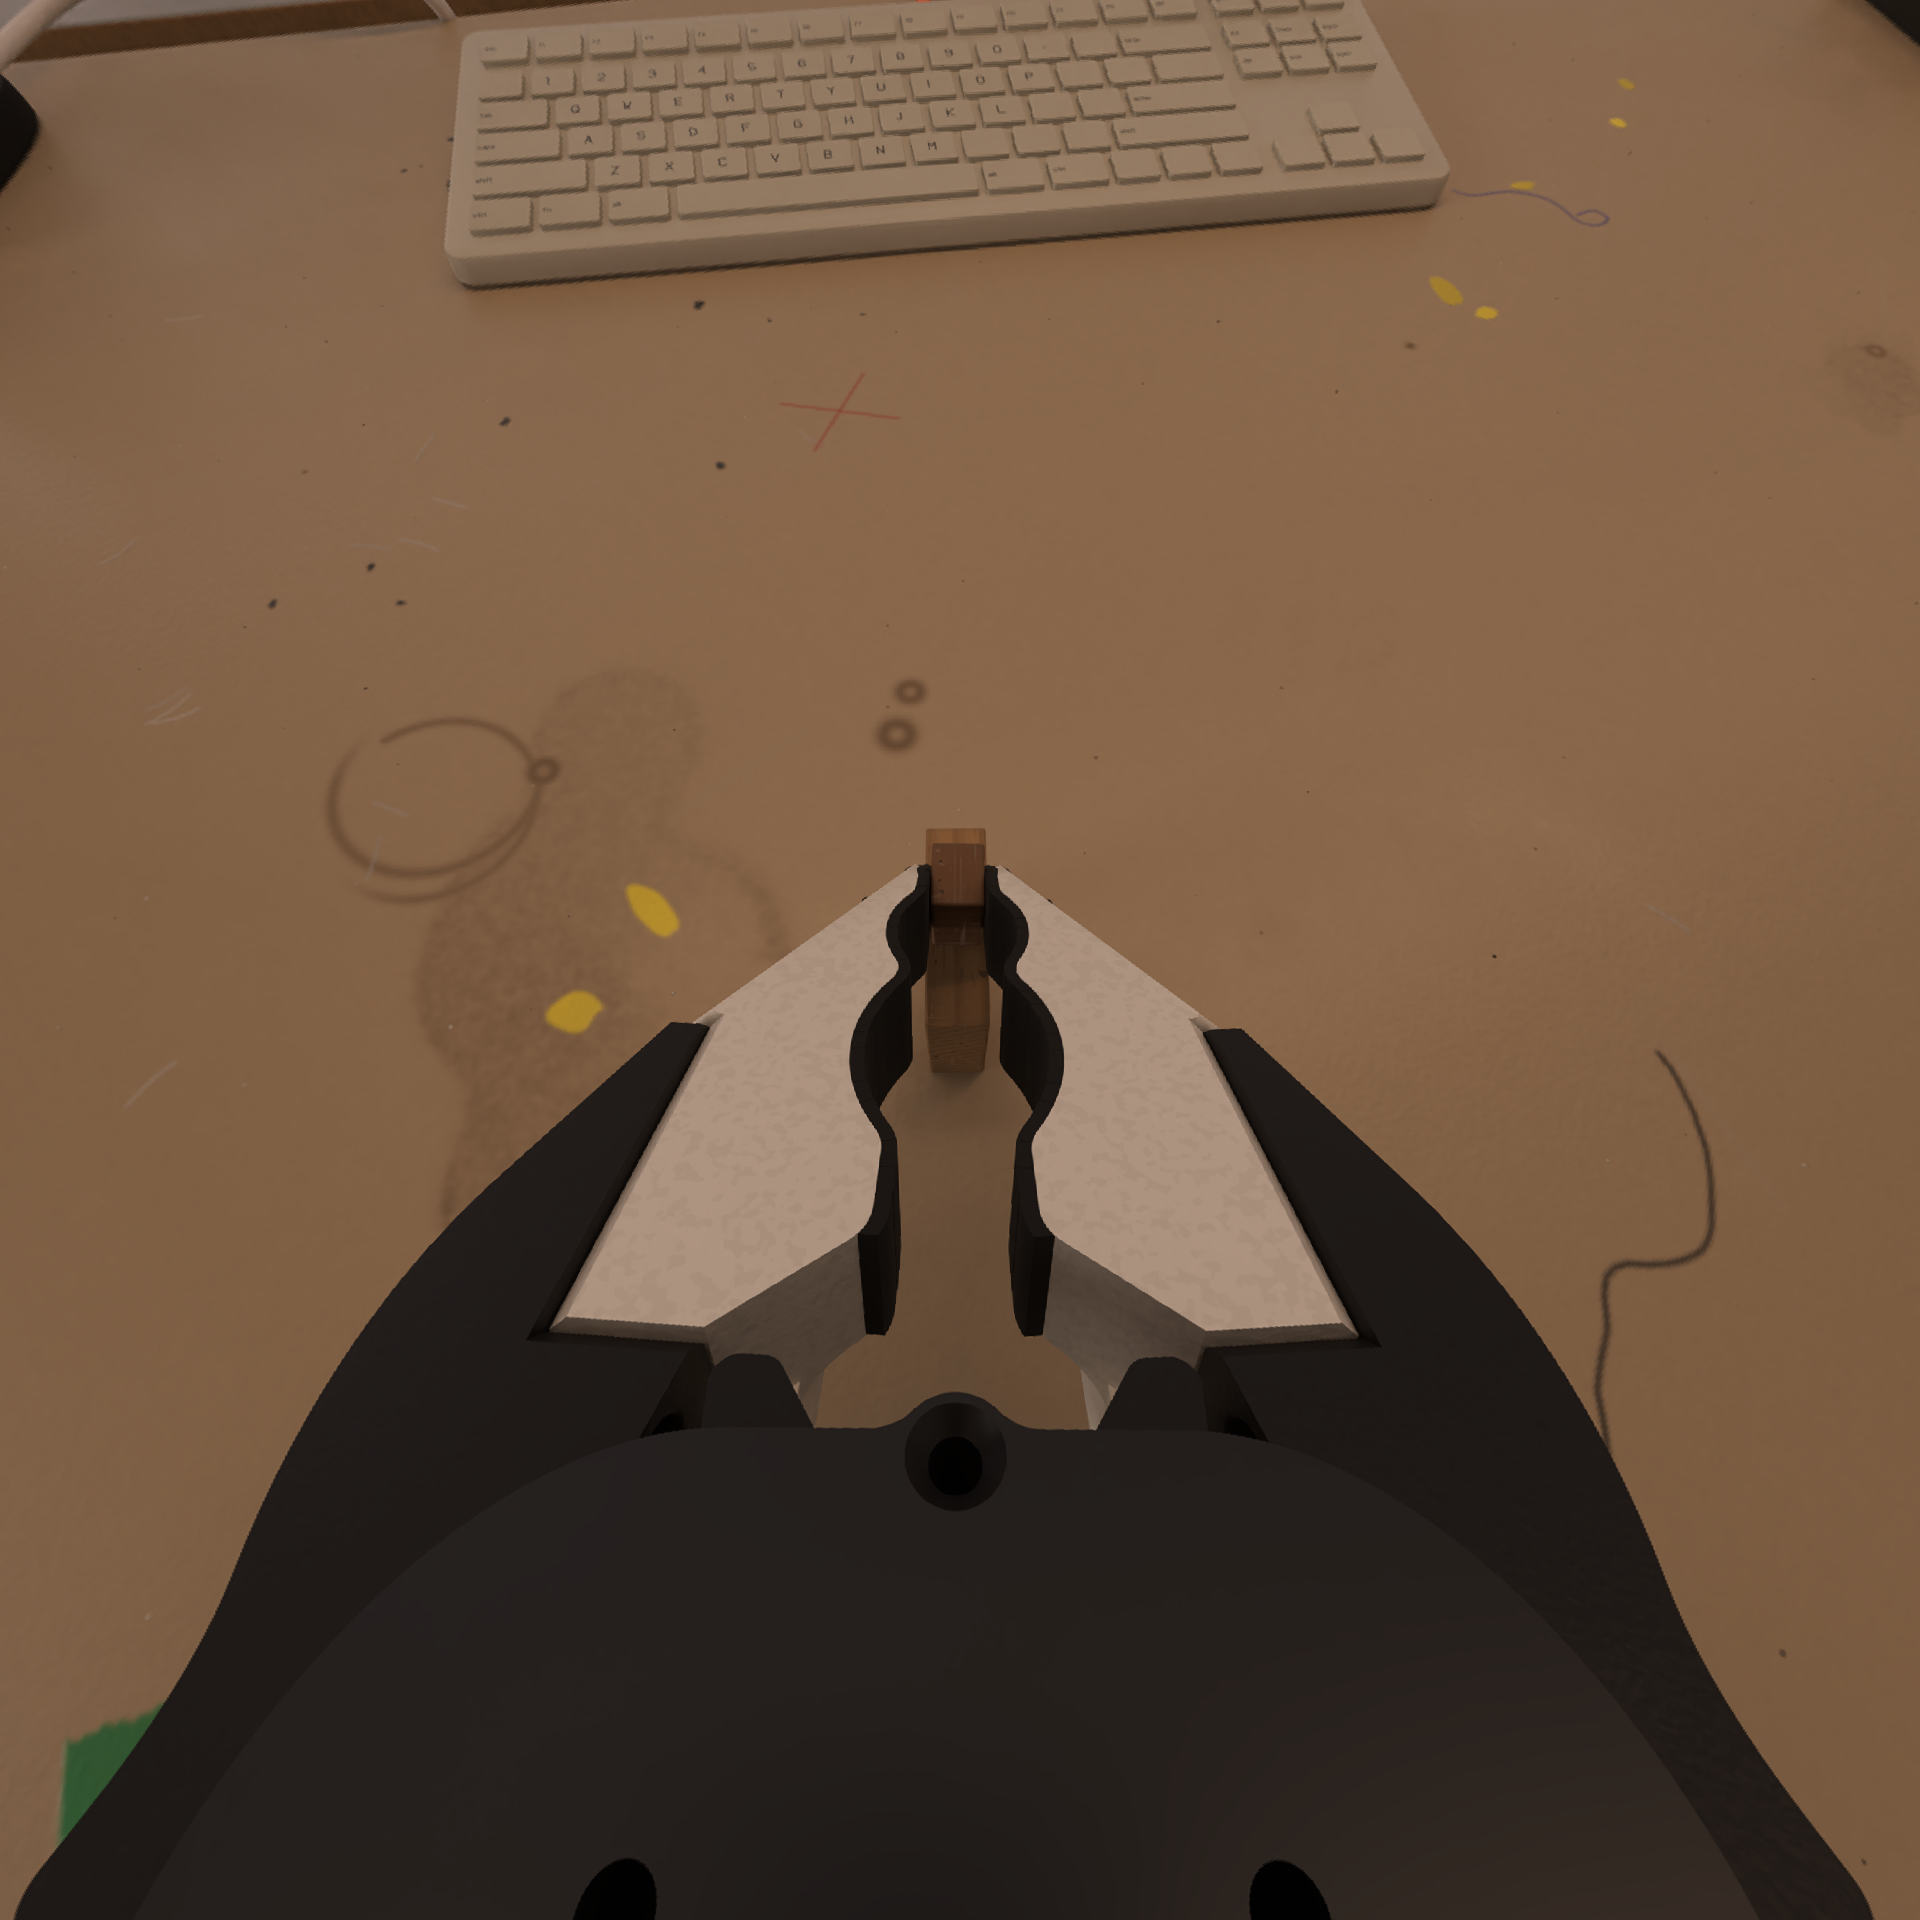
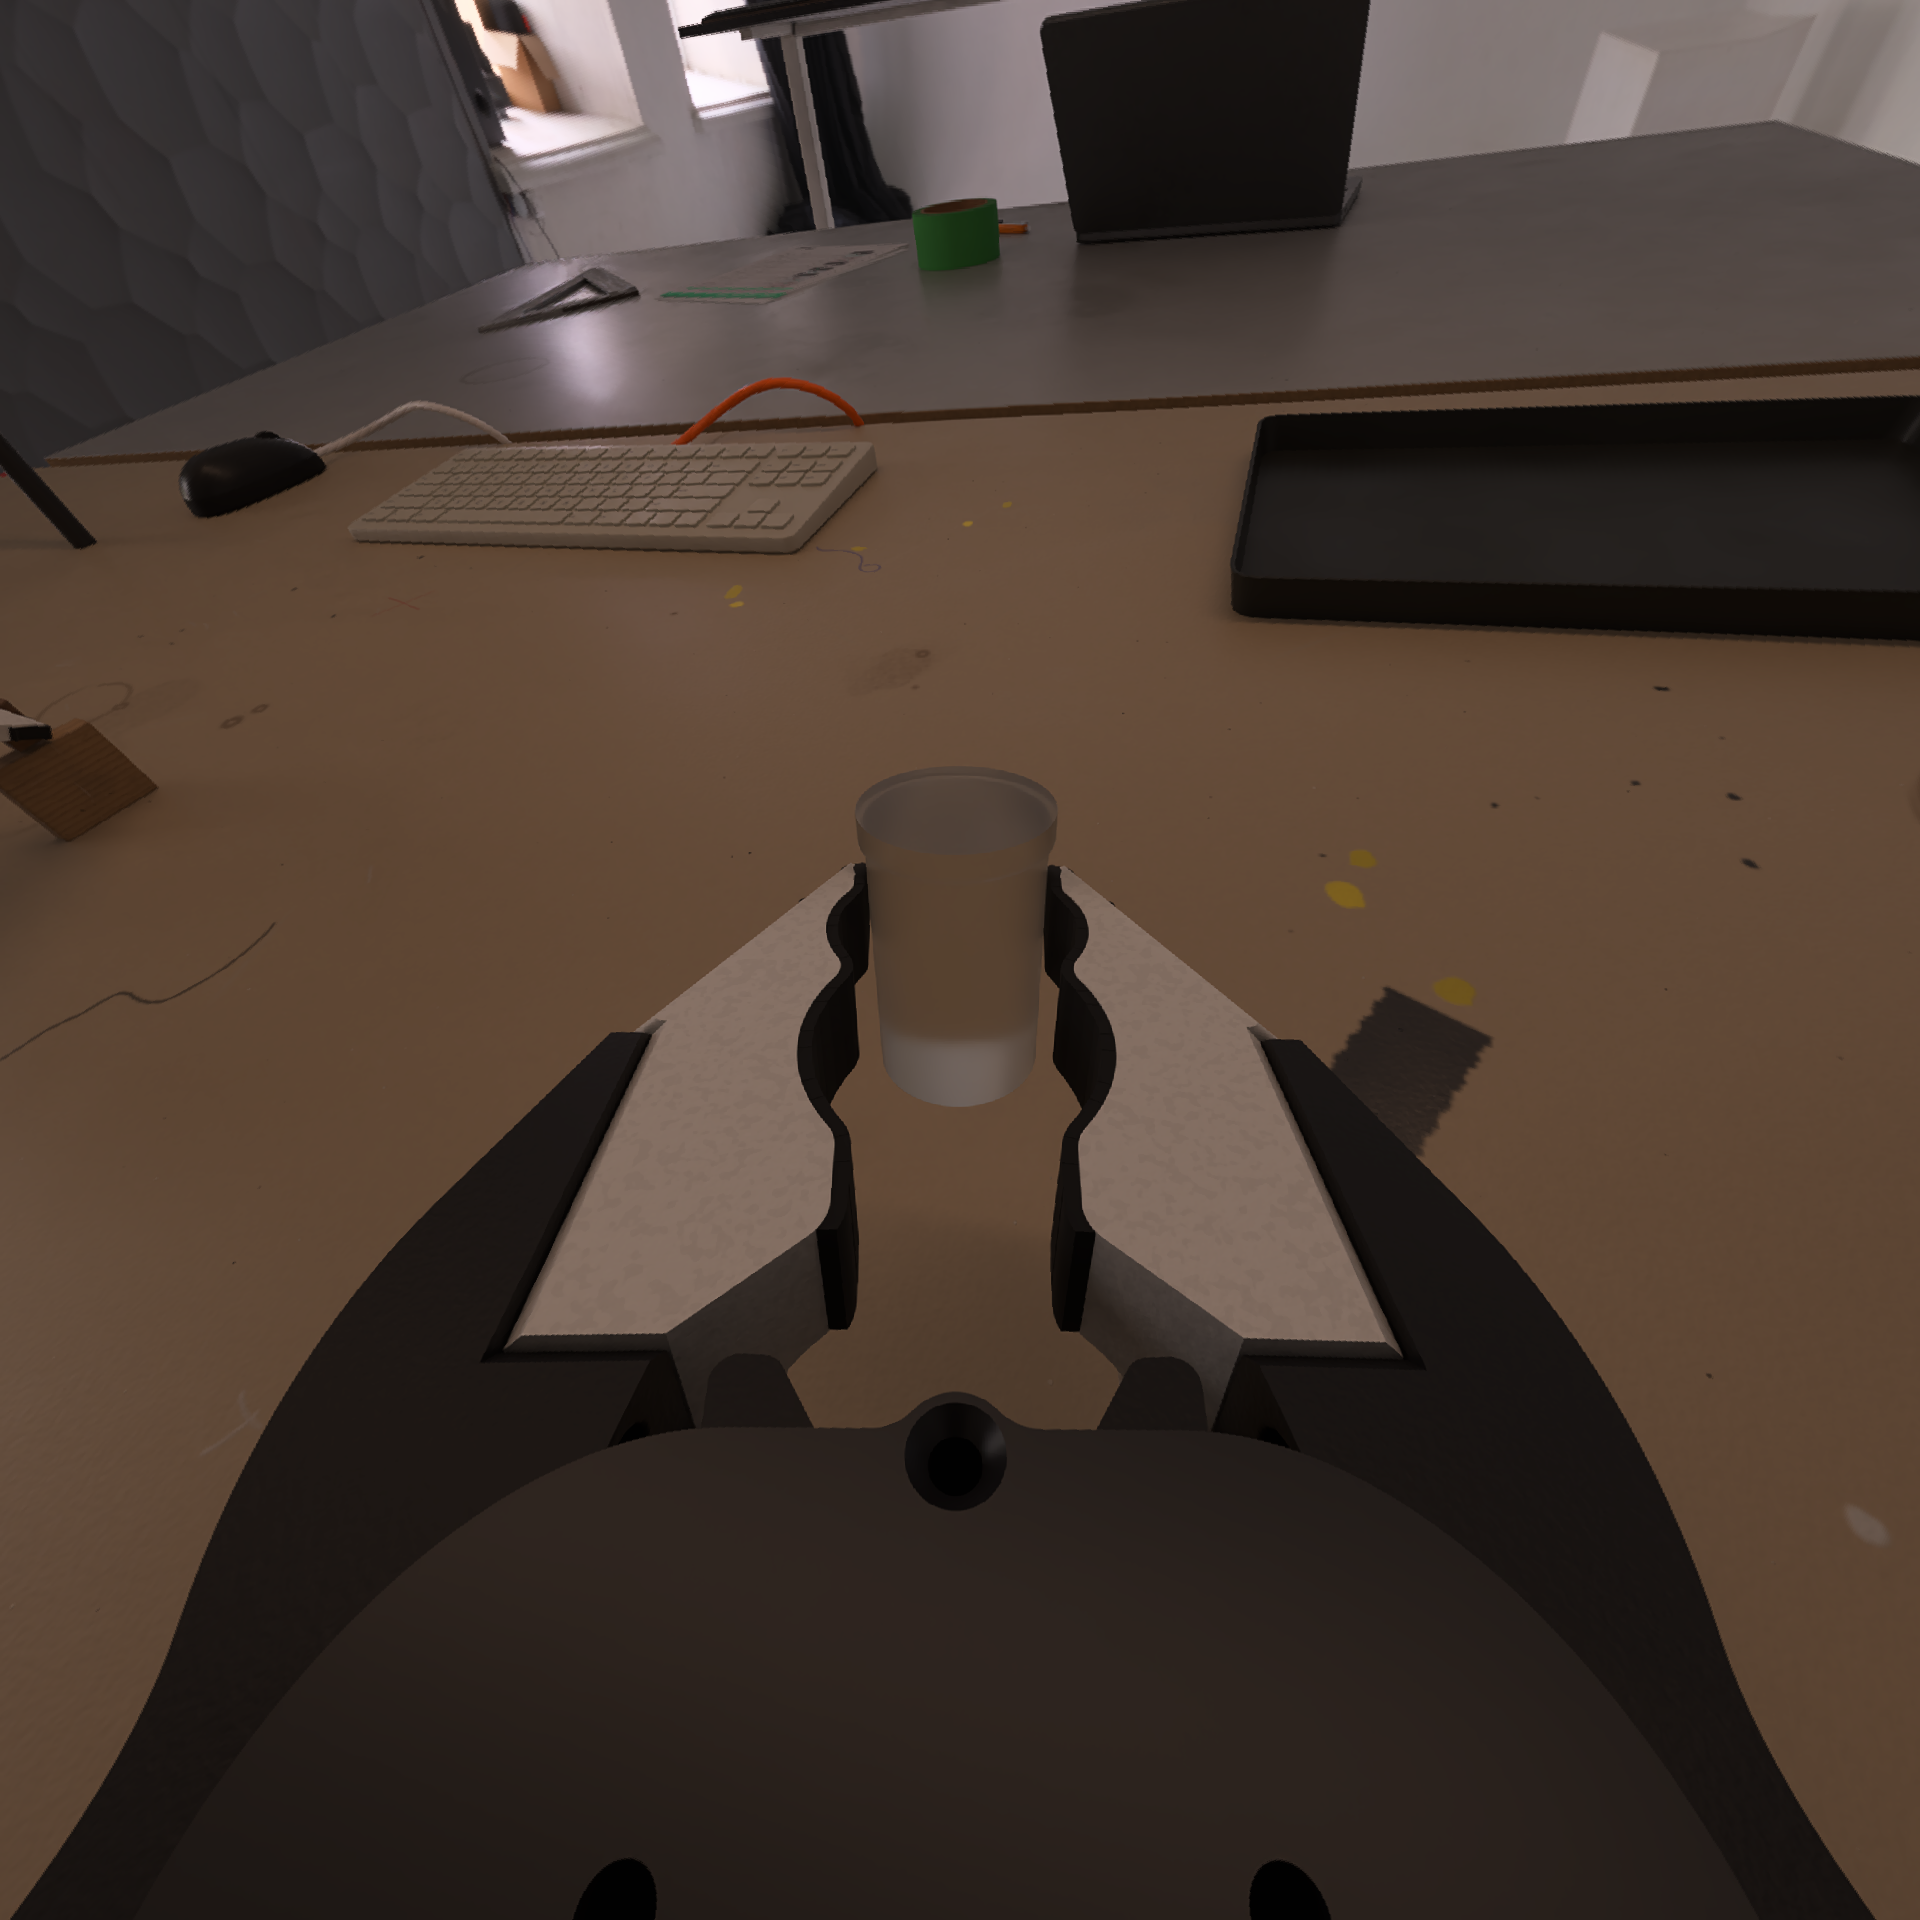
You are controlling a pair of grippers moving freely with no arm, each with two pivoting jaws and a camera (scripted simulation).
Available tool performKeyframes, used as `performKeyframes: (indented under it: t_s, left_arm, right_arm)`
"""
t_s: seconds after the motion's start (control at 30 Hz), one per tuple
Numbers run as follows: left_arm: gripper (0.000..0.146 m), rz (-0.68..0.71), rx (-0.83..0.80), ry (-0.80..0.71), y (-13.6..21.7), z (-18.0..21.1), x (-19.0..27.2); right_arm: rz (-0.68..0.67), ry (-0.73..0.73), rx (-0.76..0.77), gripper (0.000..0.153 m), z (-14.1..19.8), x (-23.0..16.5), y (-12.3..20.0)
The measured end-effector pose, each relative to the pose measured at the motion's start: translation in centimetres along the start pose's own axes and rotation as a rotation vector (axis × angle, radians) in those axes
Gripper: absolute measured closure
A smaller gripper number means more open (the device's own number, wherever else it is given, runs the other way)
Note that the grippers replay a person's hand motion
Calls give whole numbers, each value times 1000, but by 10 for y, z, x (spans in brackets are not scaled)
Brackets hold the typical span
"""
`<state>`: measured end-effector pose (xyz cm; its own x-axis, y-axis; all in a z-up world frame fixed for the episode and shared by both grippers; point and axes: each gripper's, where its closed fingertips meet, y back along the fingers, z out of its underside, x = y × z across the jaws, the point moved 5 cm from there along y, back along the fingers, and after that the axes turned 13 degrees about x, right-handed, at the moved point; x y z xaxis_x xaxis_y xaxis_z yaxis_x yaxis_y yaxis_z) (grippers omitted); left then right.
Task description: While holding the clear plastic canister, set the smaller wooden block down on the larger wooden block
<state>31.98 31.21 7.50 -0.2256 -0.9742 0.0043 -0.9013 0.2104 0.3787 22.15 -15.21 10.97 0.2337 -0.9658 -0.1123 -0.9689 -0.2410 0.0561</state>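
Held items: your left gripper [image 1: 956, 883] clamps the smaller wooden block [image 1: 956, 956] clear of the table [image 1: 1247, 623] for carrying, while your right gripper [image 2: 956, 883] grips the clear plastic canister [image 2: 956, 935] upright, aloft; larger wooden block unconfirmed.

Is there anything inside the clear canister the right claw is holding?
The clear plastic canister, clamped in the right claw, looks empty: only the tan table shows through its frosted wall. The cloudy base could hide something small.
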Motion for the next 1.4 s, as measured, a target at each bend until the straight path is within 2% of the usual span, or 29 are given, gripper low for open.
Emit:
performKeyframes:
  t_s: [1.4]
  left_arm:
    - [137,-21,-6,-5,0,0,1]
  right_arm:
    - [-3,-9,-12,119,2,0,-2]
